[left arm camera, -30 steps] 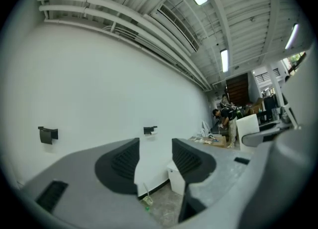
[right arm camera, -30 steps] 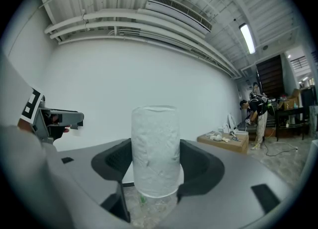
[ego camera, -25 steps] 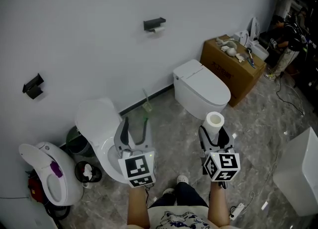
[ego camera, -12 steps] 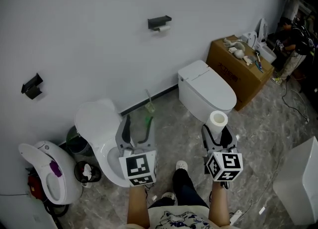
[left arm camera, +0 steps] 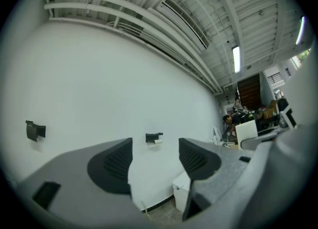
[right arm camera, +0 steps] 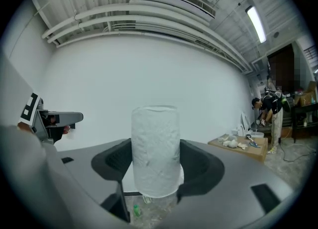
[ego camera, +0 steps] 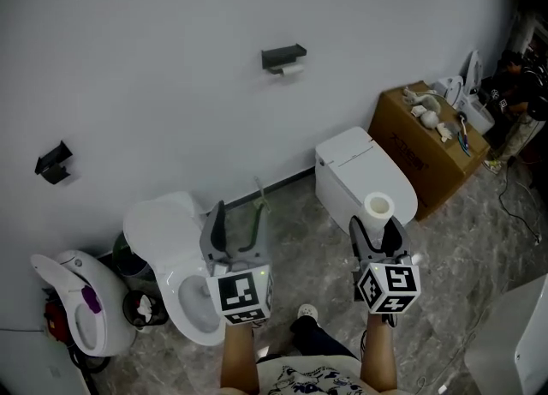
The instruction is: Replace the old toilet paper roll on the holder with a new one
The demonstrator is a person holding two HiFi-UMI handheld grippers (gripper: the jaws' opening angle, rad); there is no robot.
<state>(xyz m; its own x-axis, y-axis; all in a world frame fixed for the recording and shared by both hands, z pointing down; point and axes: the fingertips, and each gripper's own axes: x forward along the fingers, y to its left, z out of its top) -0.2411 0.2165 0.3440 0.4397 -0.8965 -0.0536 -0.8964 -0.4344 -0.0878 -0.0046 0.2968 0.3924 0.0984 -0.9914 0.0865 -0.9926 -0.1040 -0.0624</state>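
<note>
The left forearm (ego camera: 238, 357) and the right forearm (ego camera: 379, 355) reach forward from the person's body, each holding its gripper level and pointed at the white wall. The left gripper (ego camera: 235, 218) has just been opening; its jaws stand wide apart with nothing between them. The right gripper (ego camera: 377, 229) is clenched on the new roll (ego camera: 378, 207), which stands upright between the pads with its hollow core facing up. The holder (ego camera: 283, 56) is fixed to the wall well ahead, with the old roll (ego camera: 293, 68) just under it. An open toilet (ego camera: 171, 295) sits below the left gripper, and a closed toilet (ego camera: 364, 175) sits ahead of the right. A cardboard box (ego camera: 411, 149) by the wall carries small white things on top.
</note>
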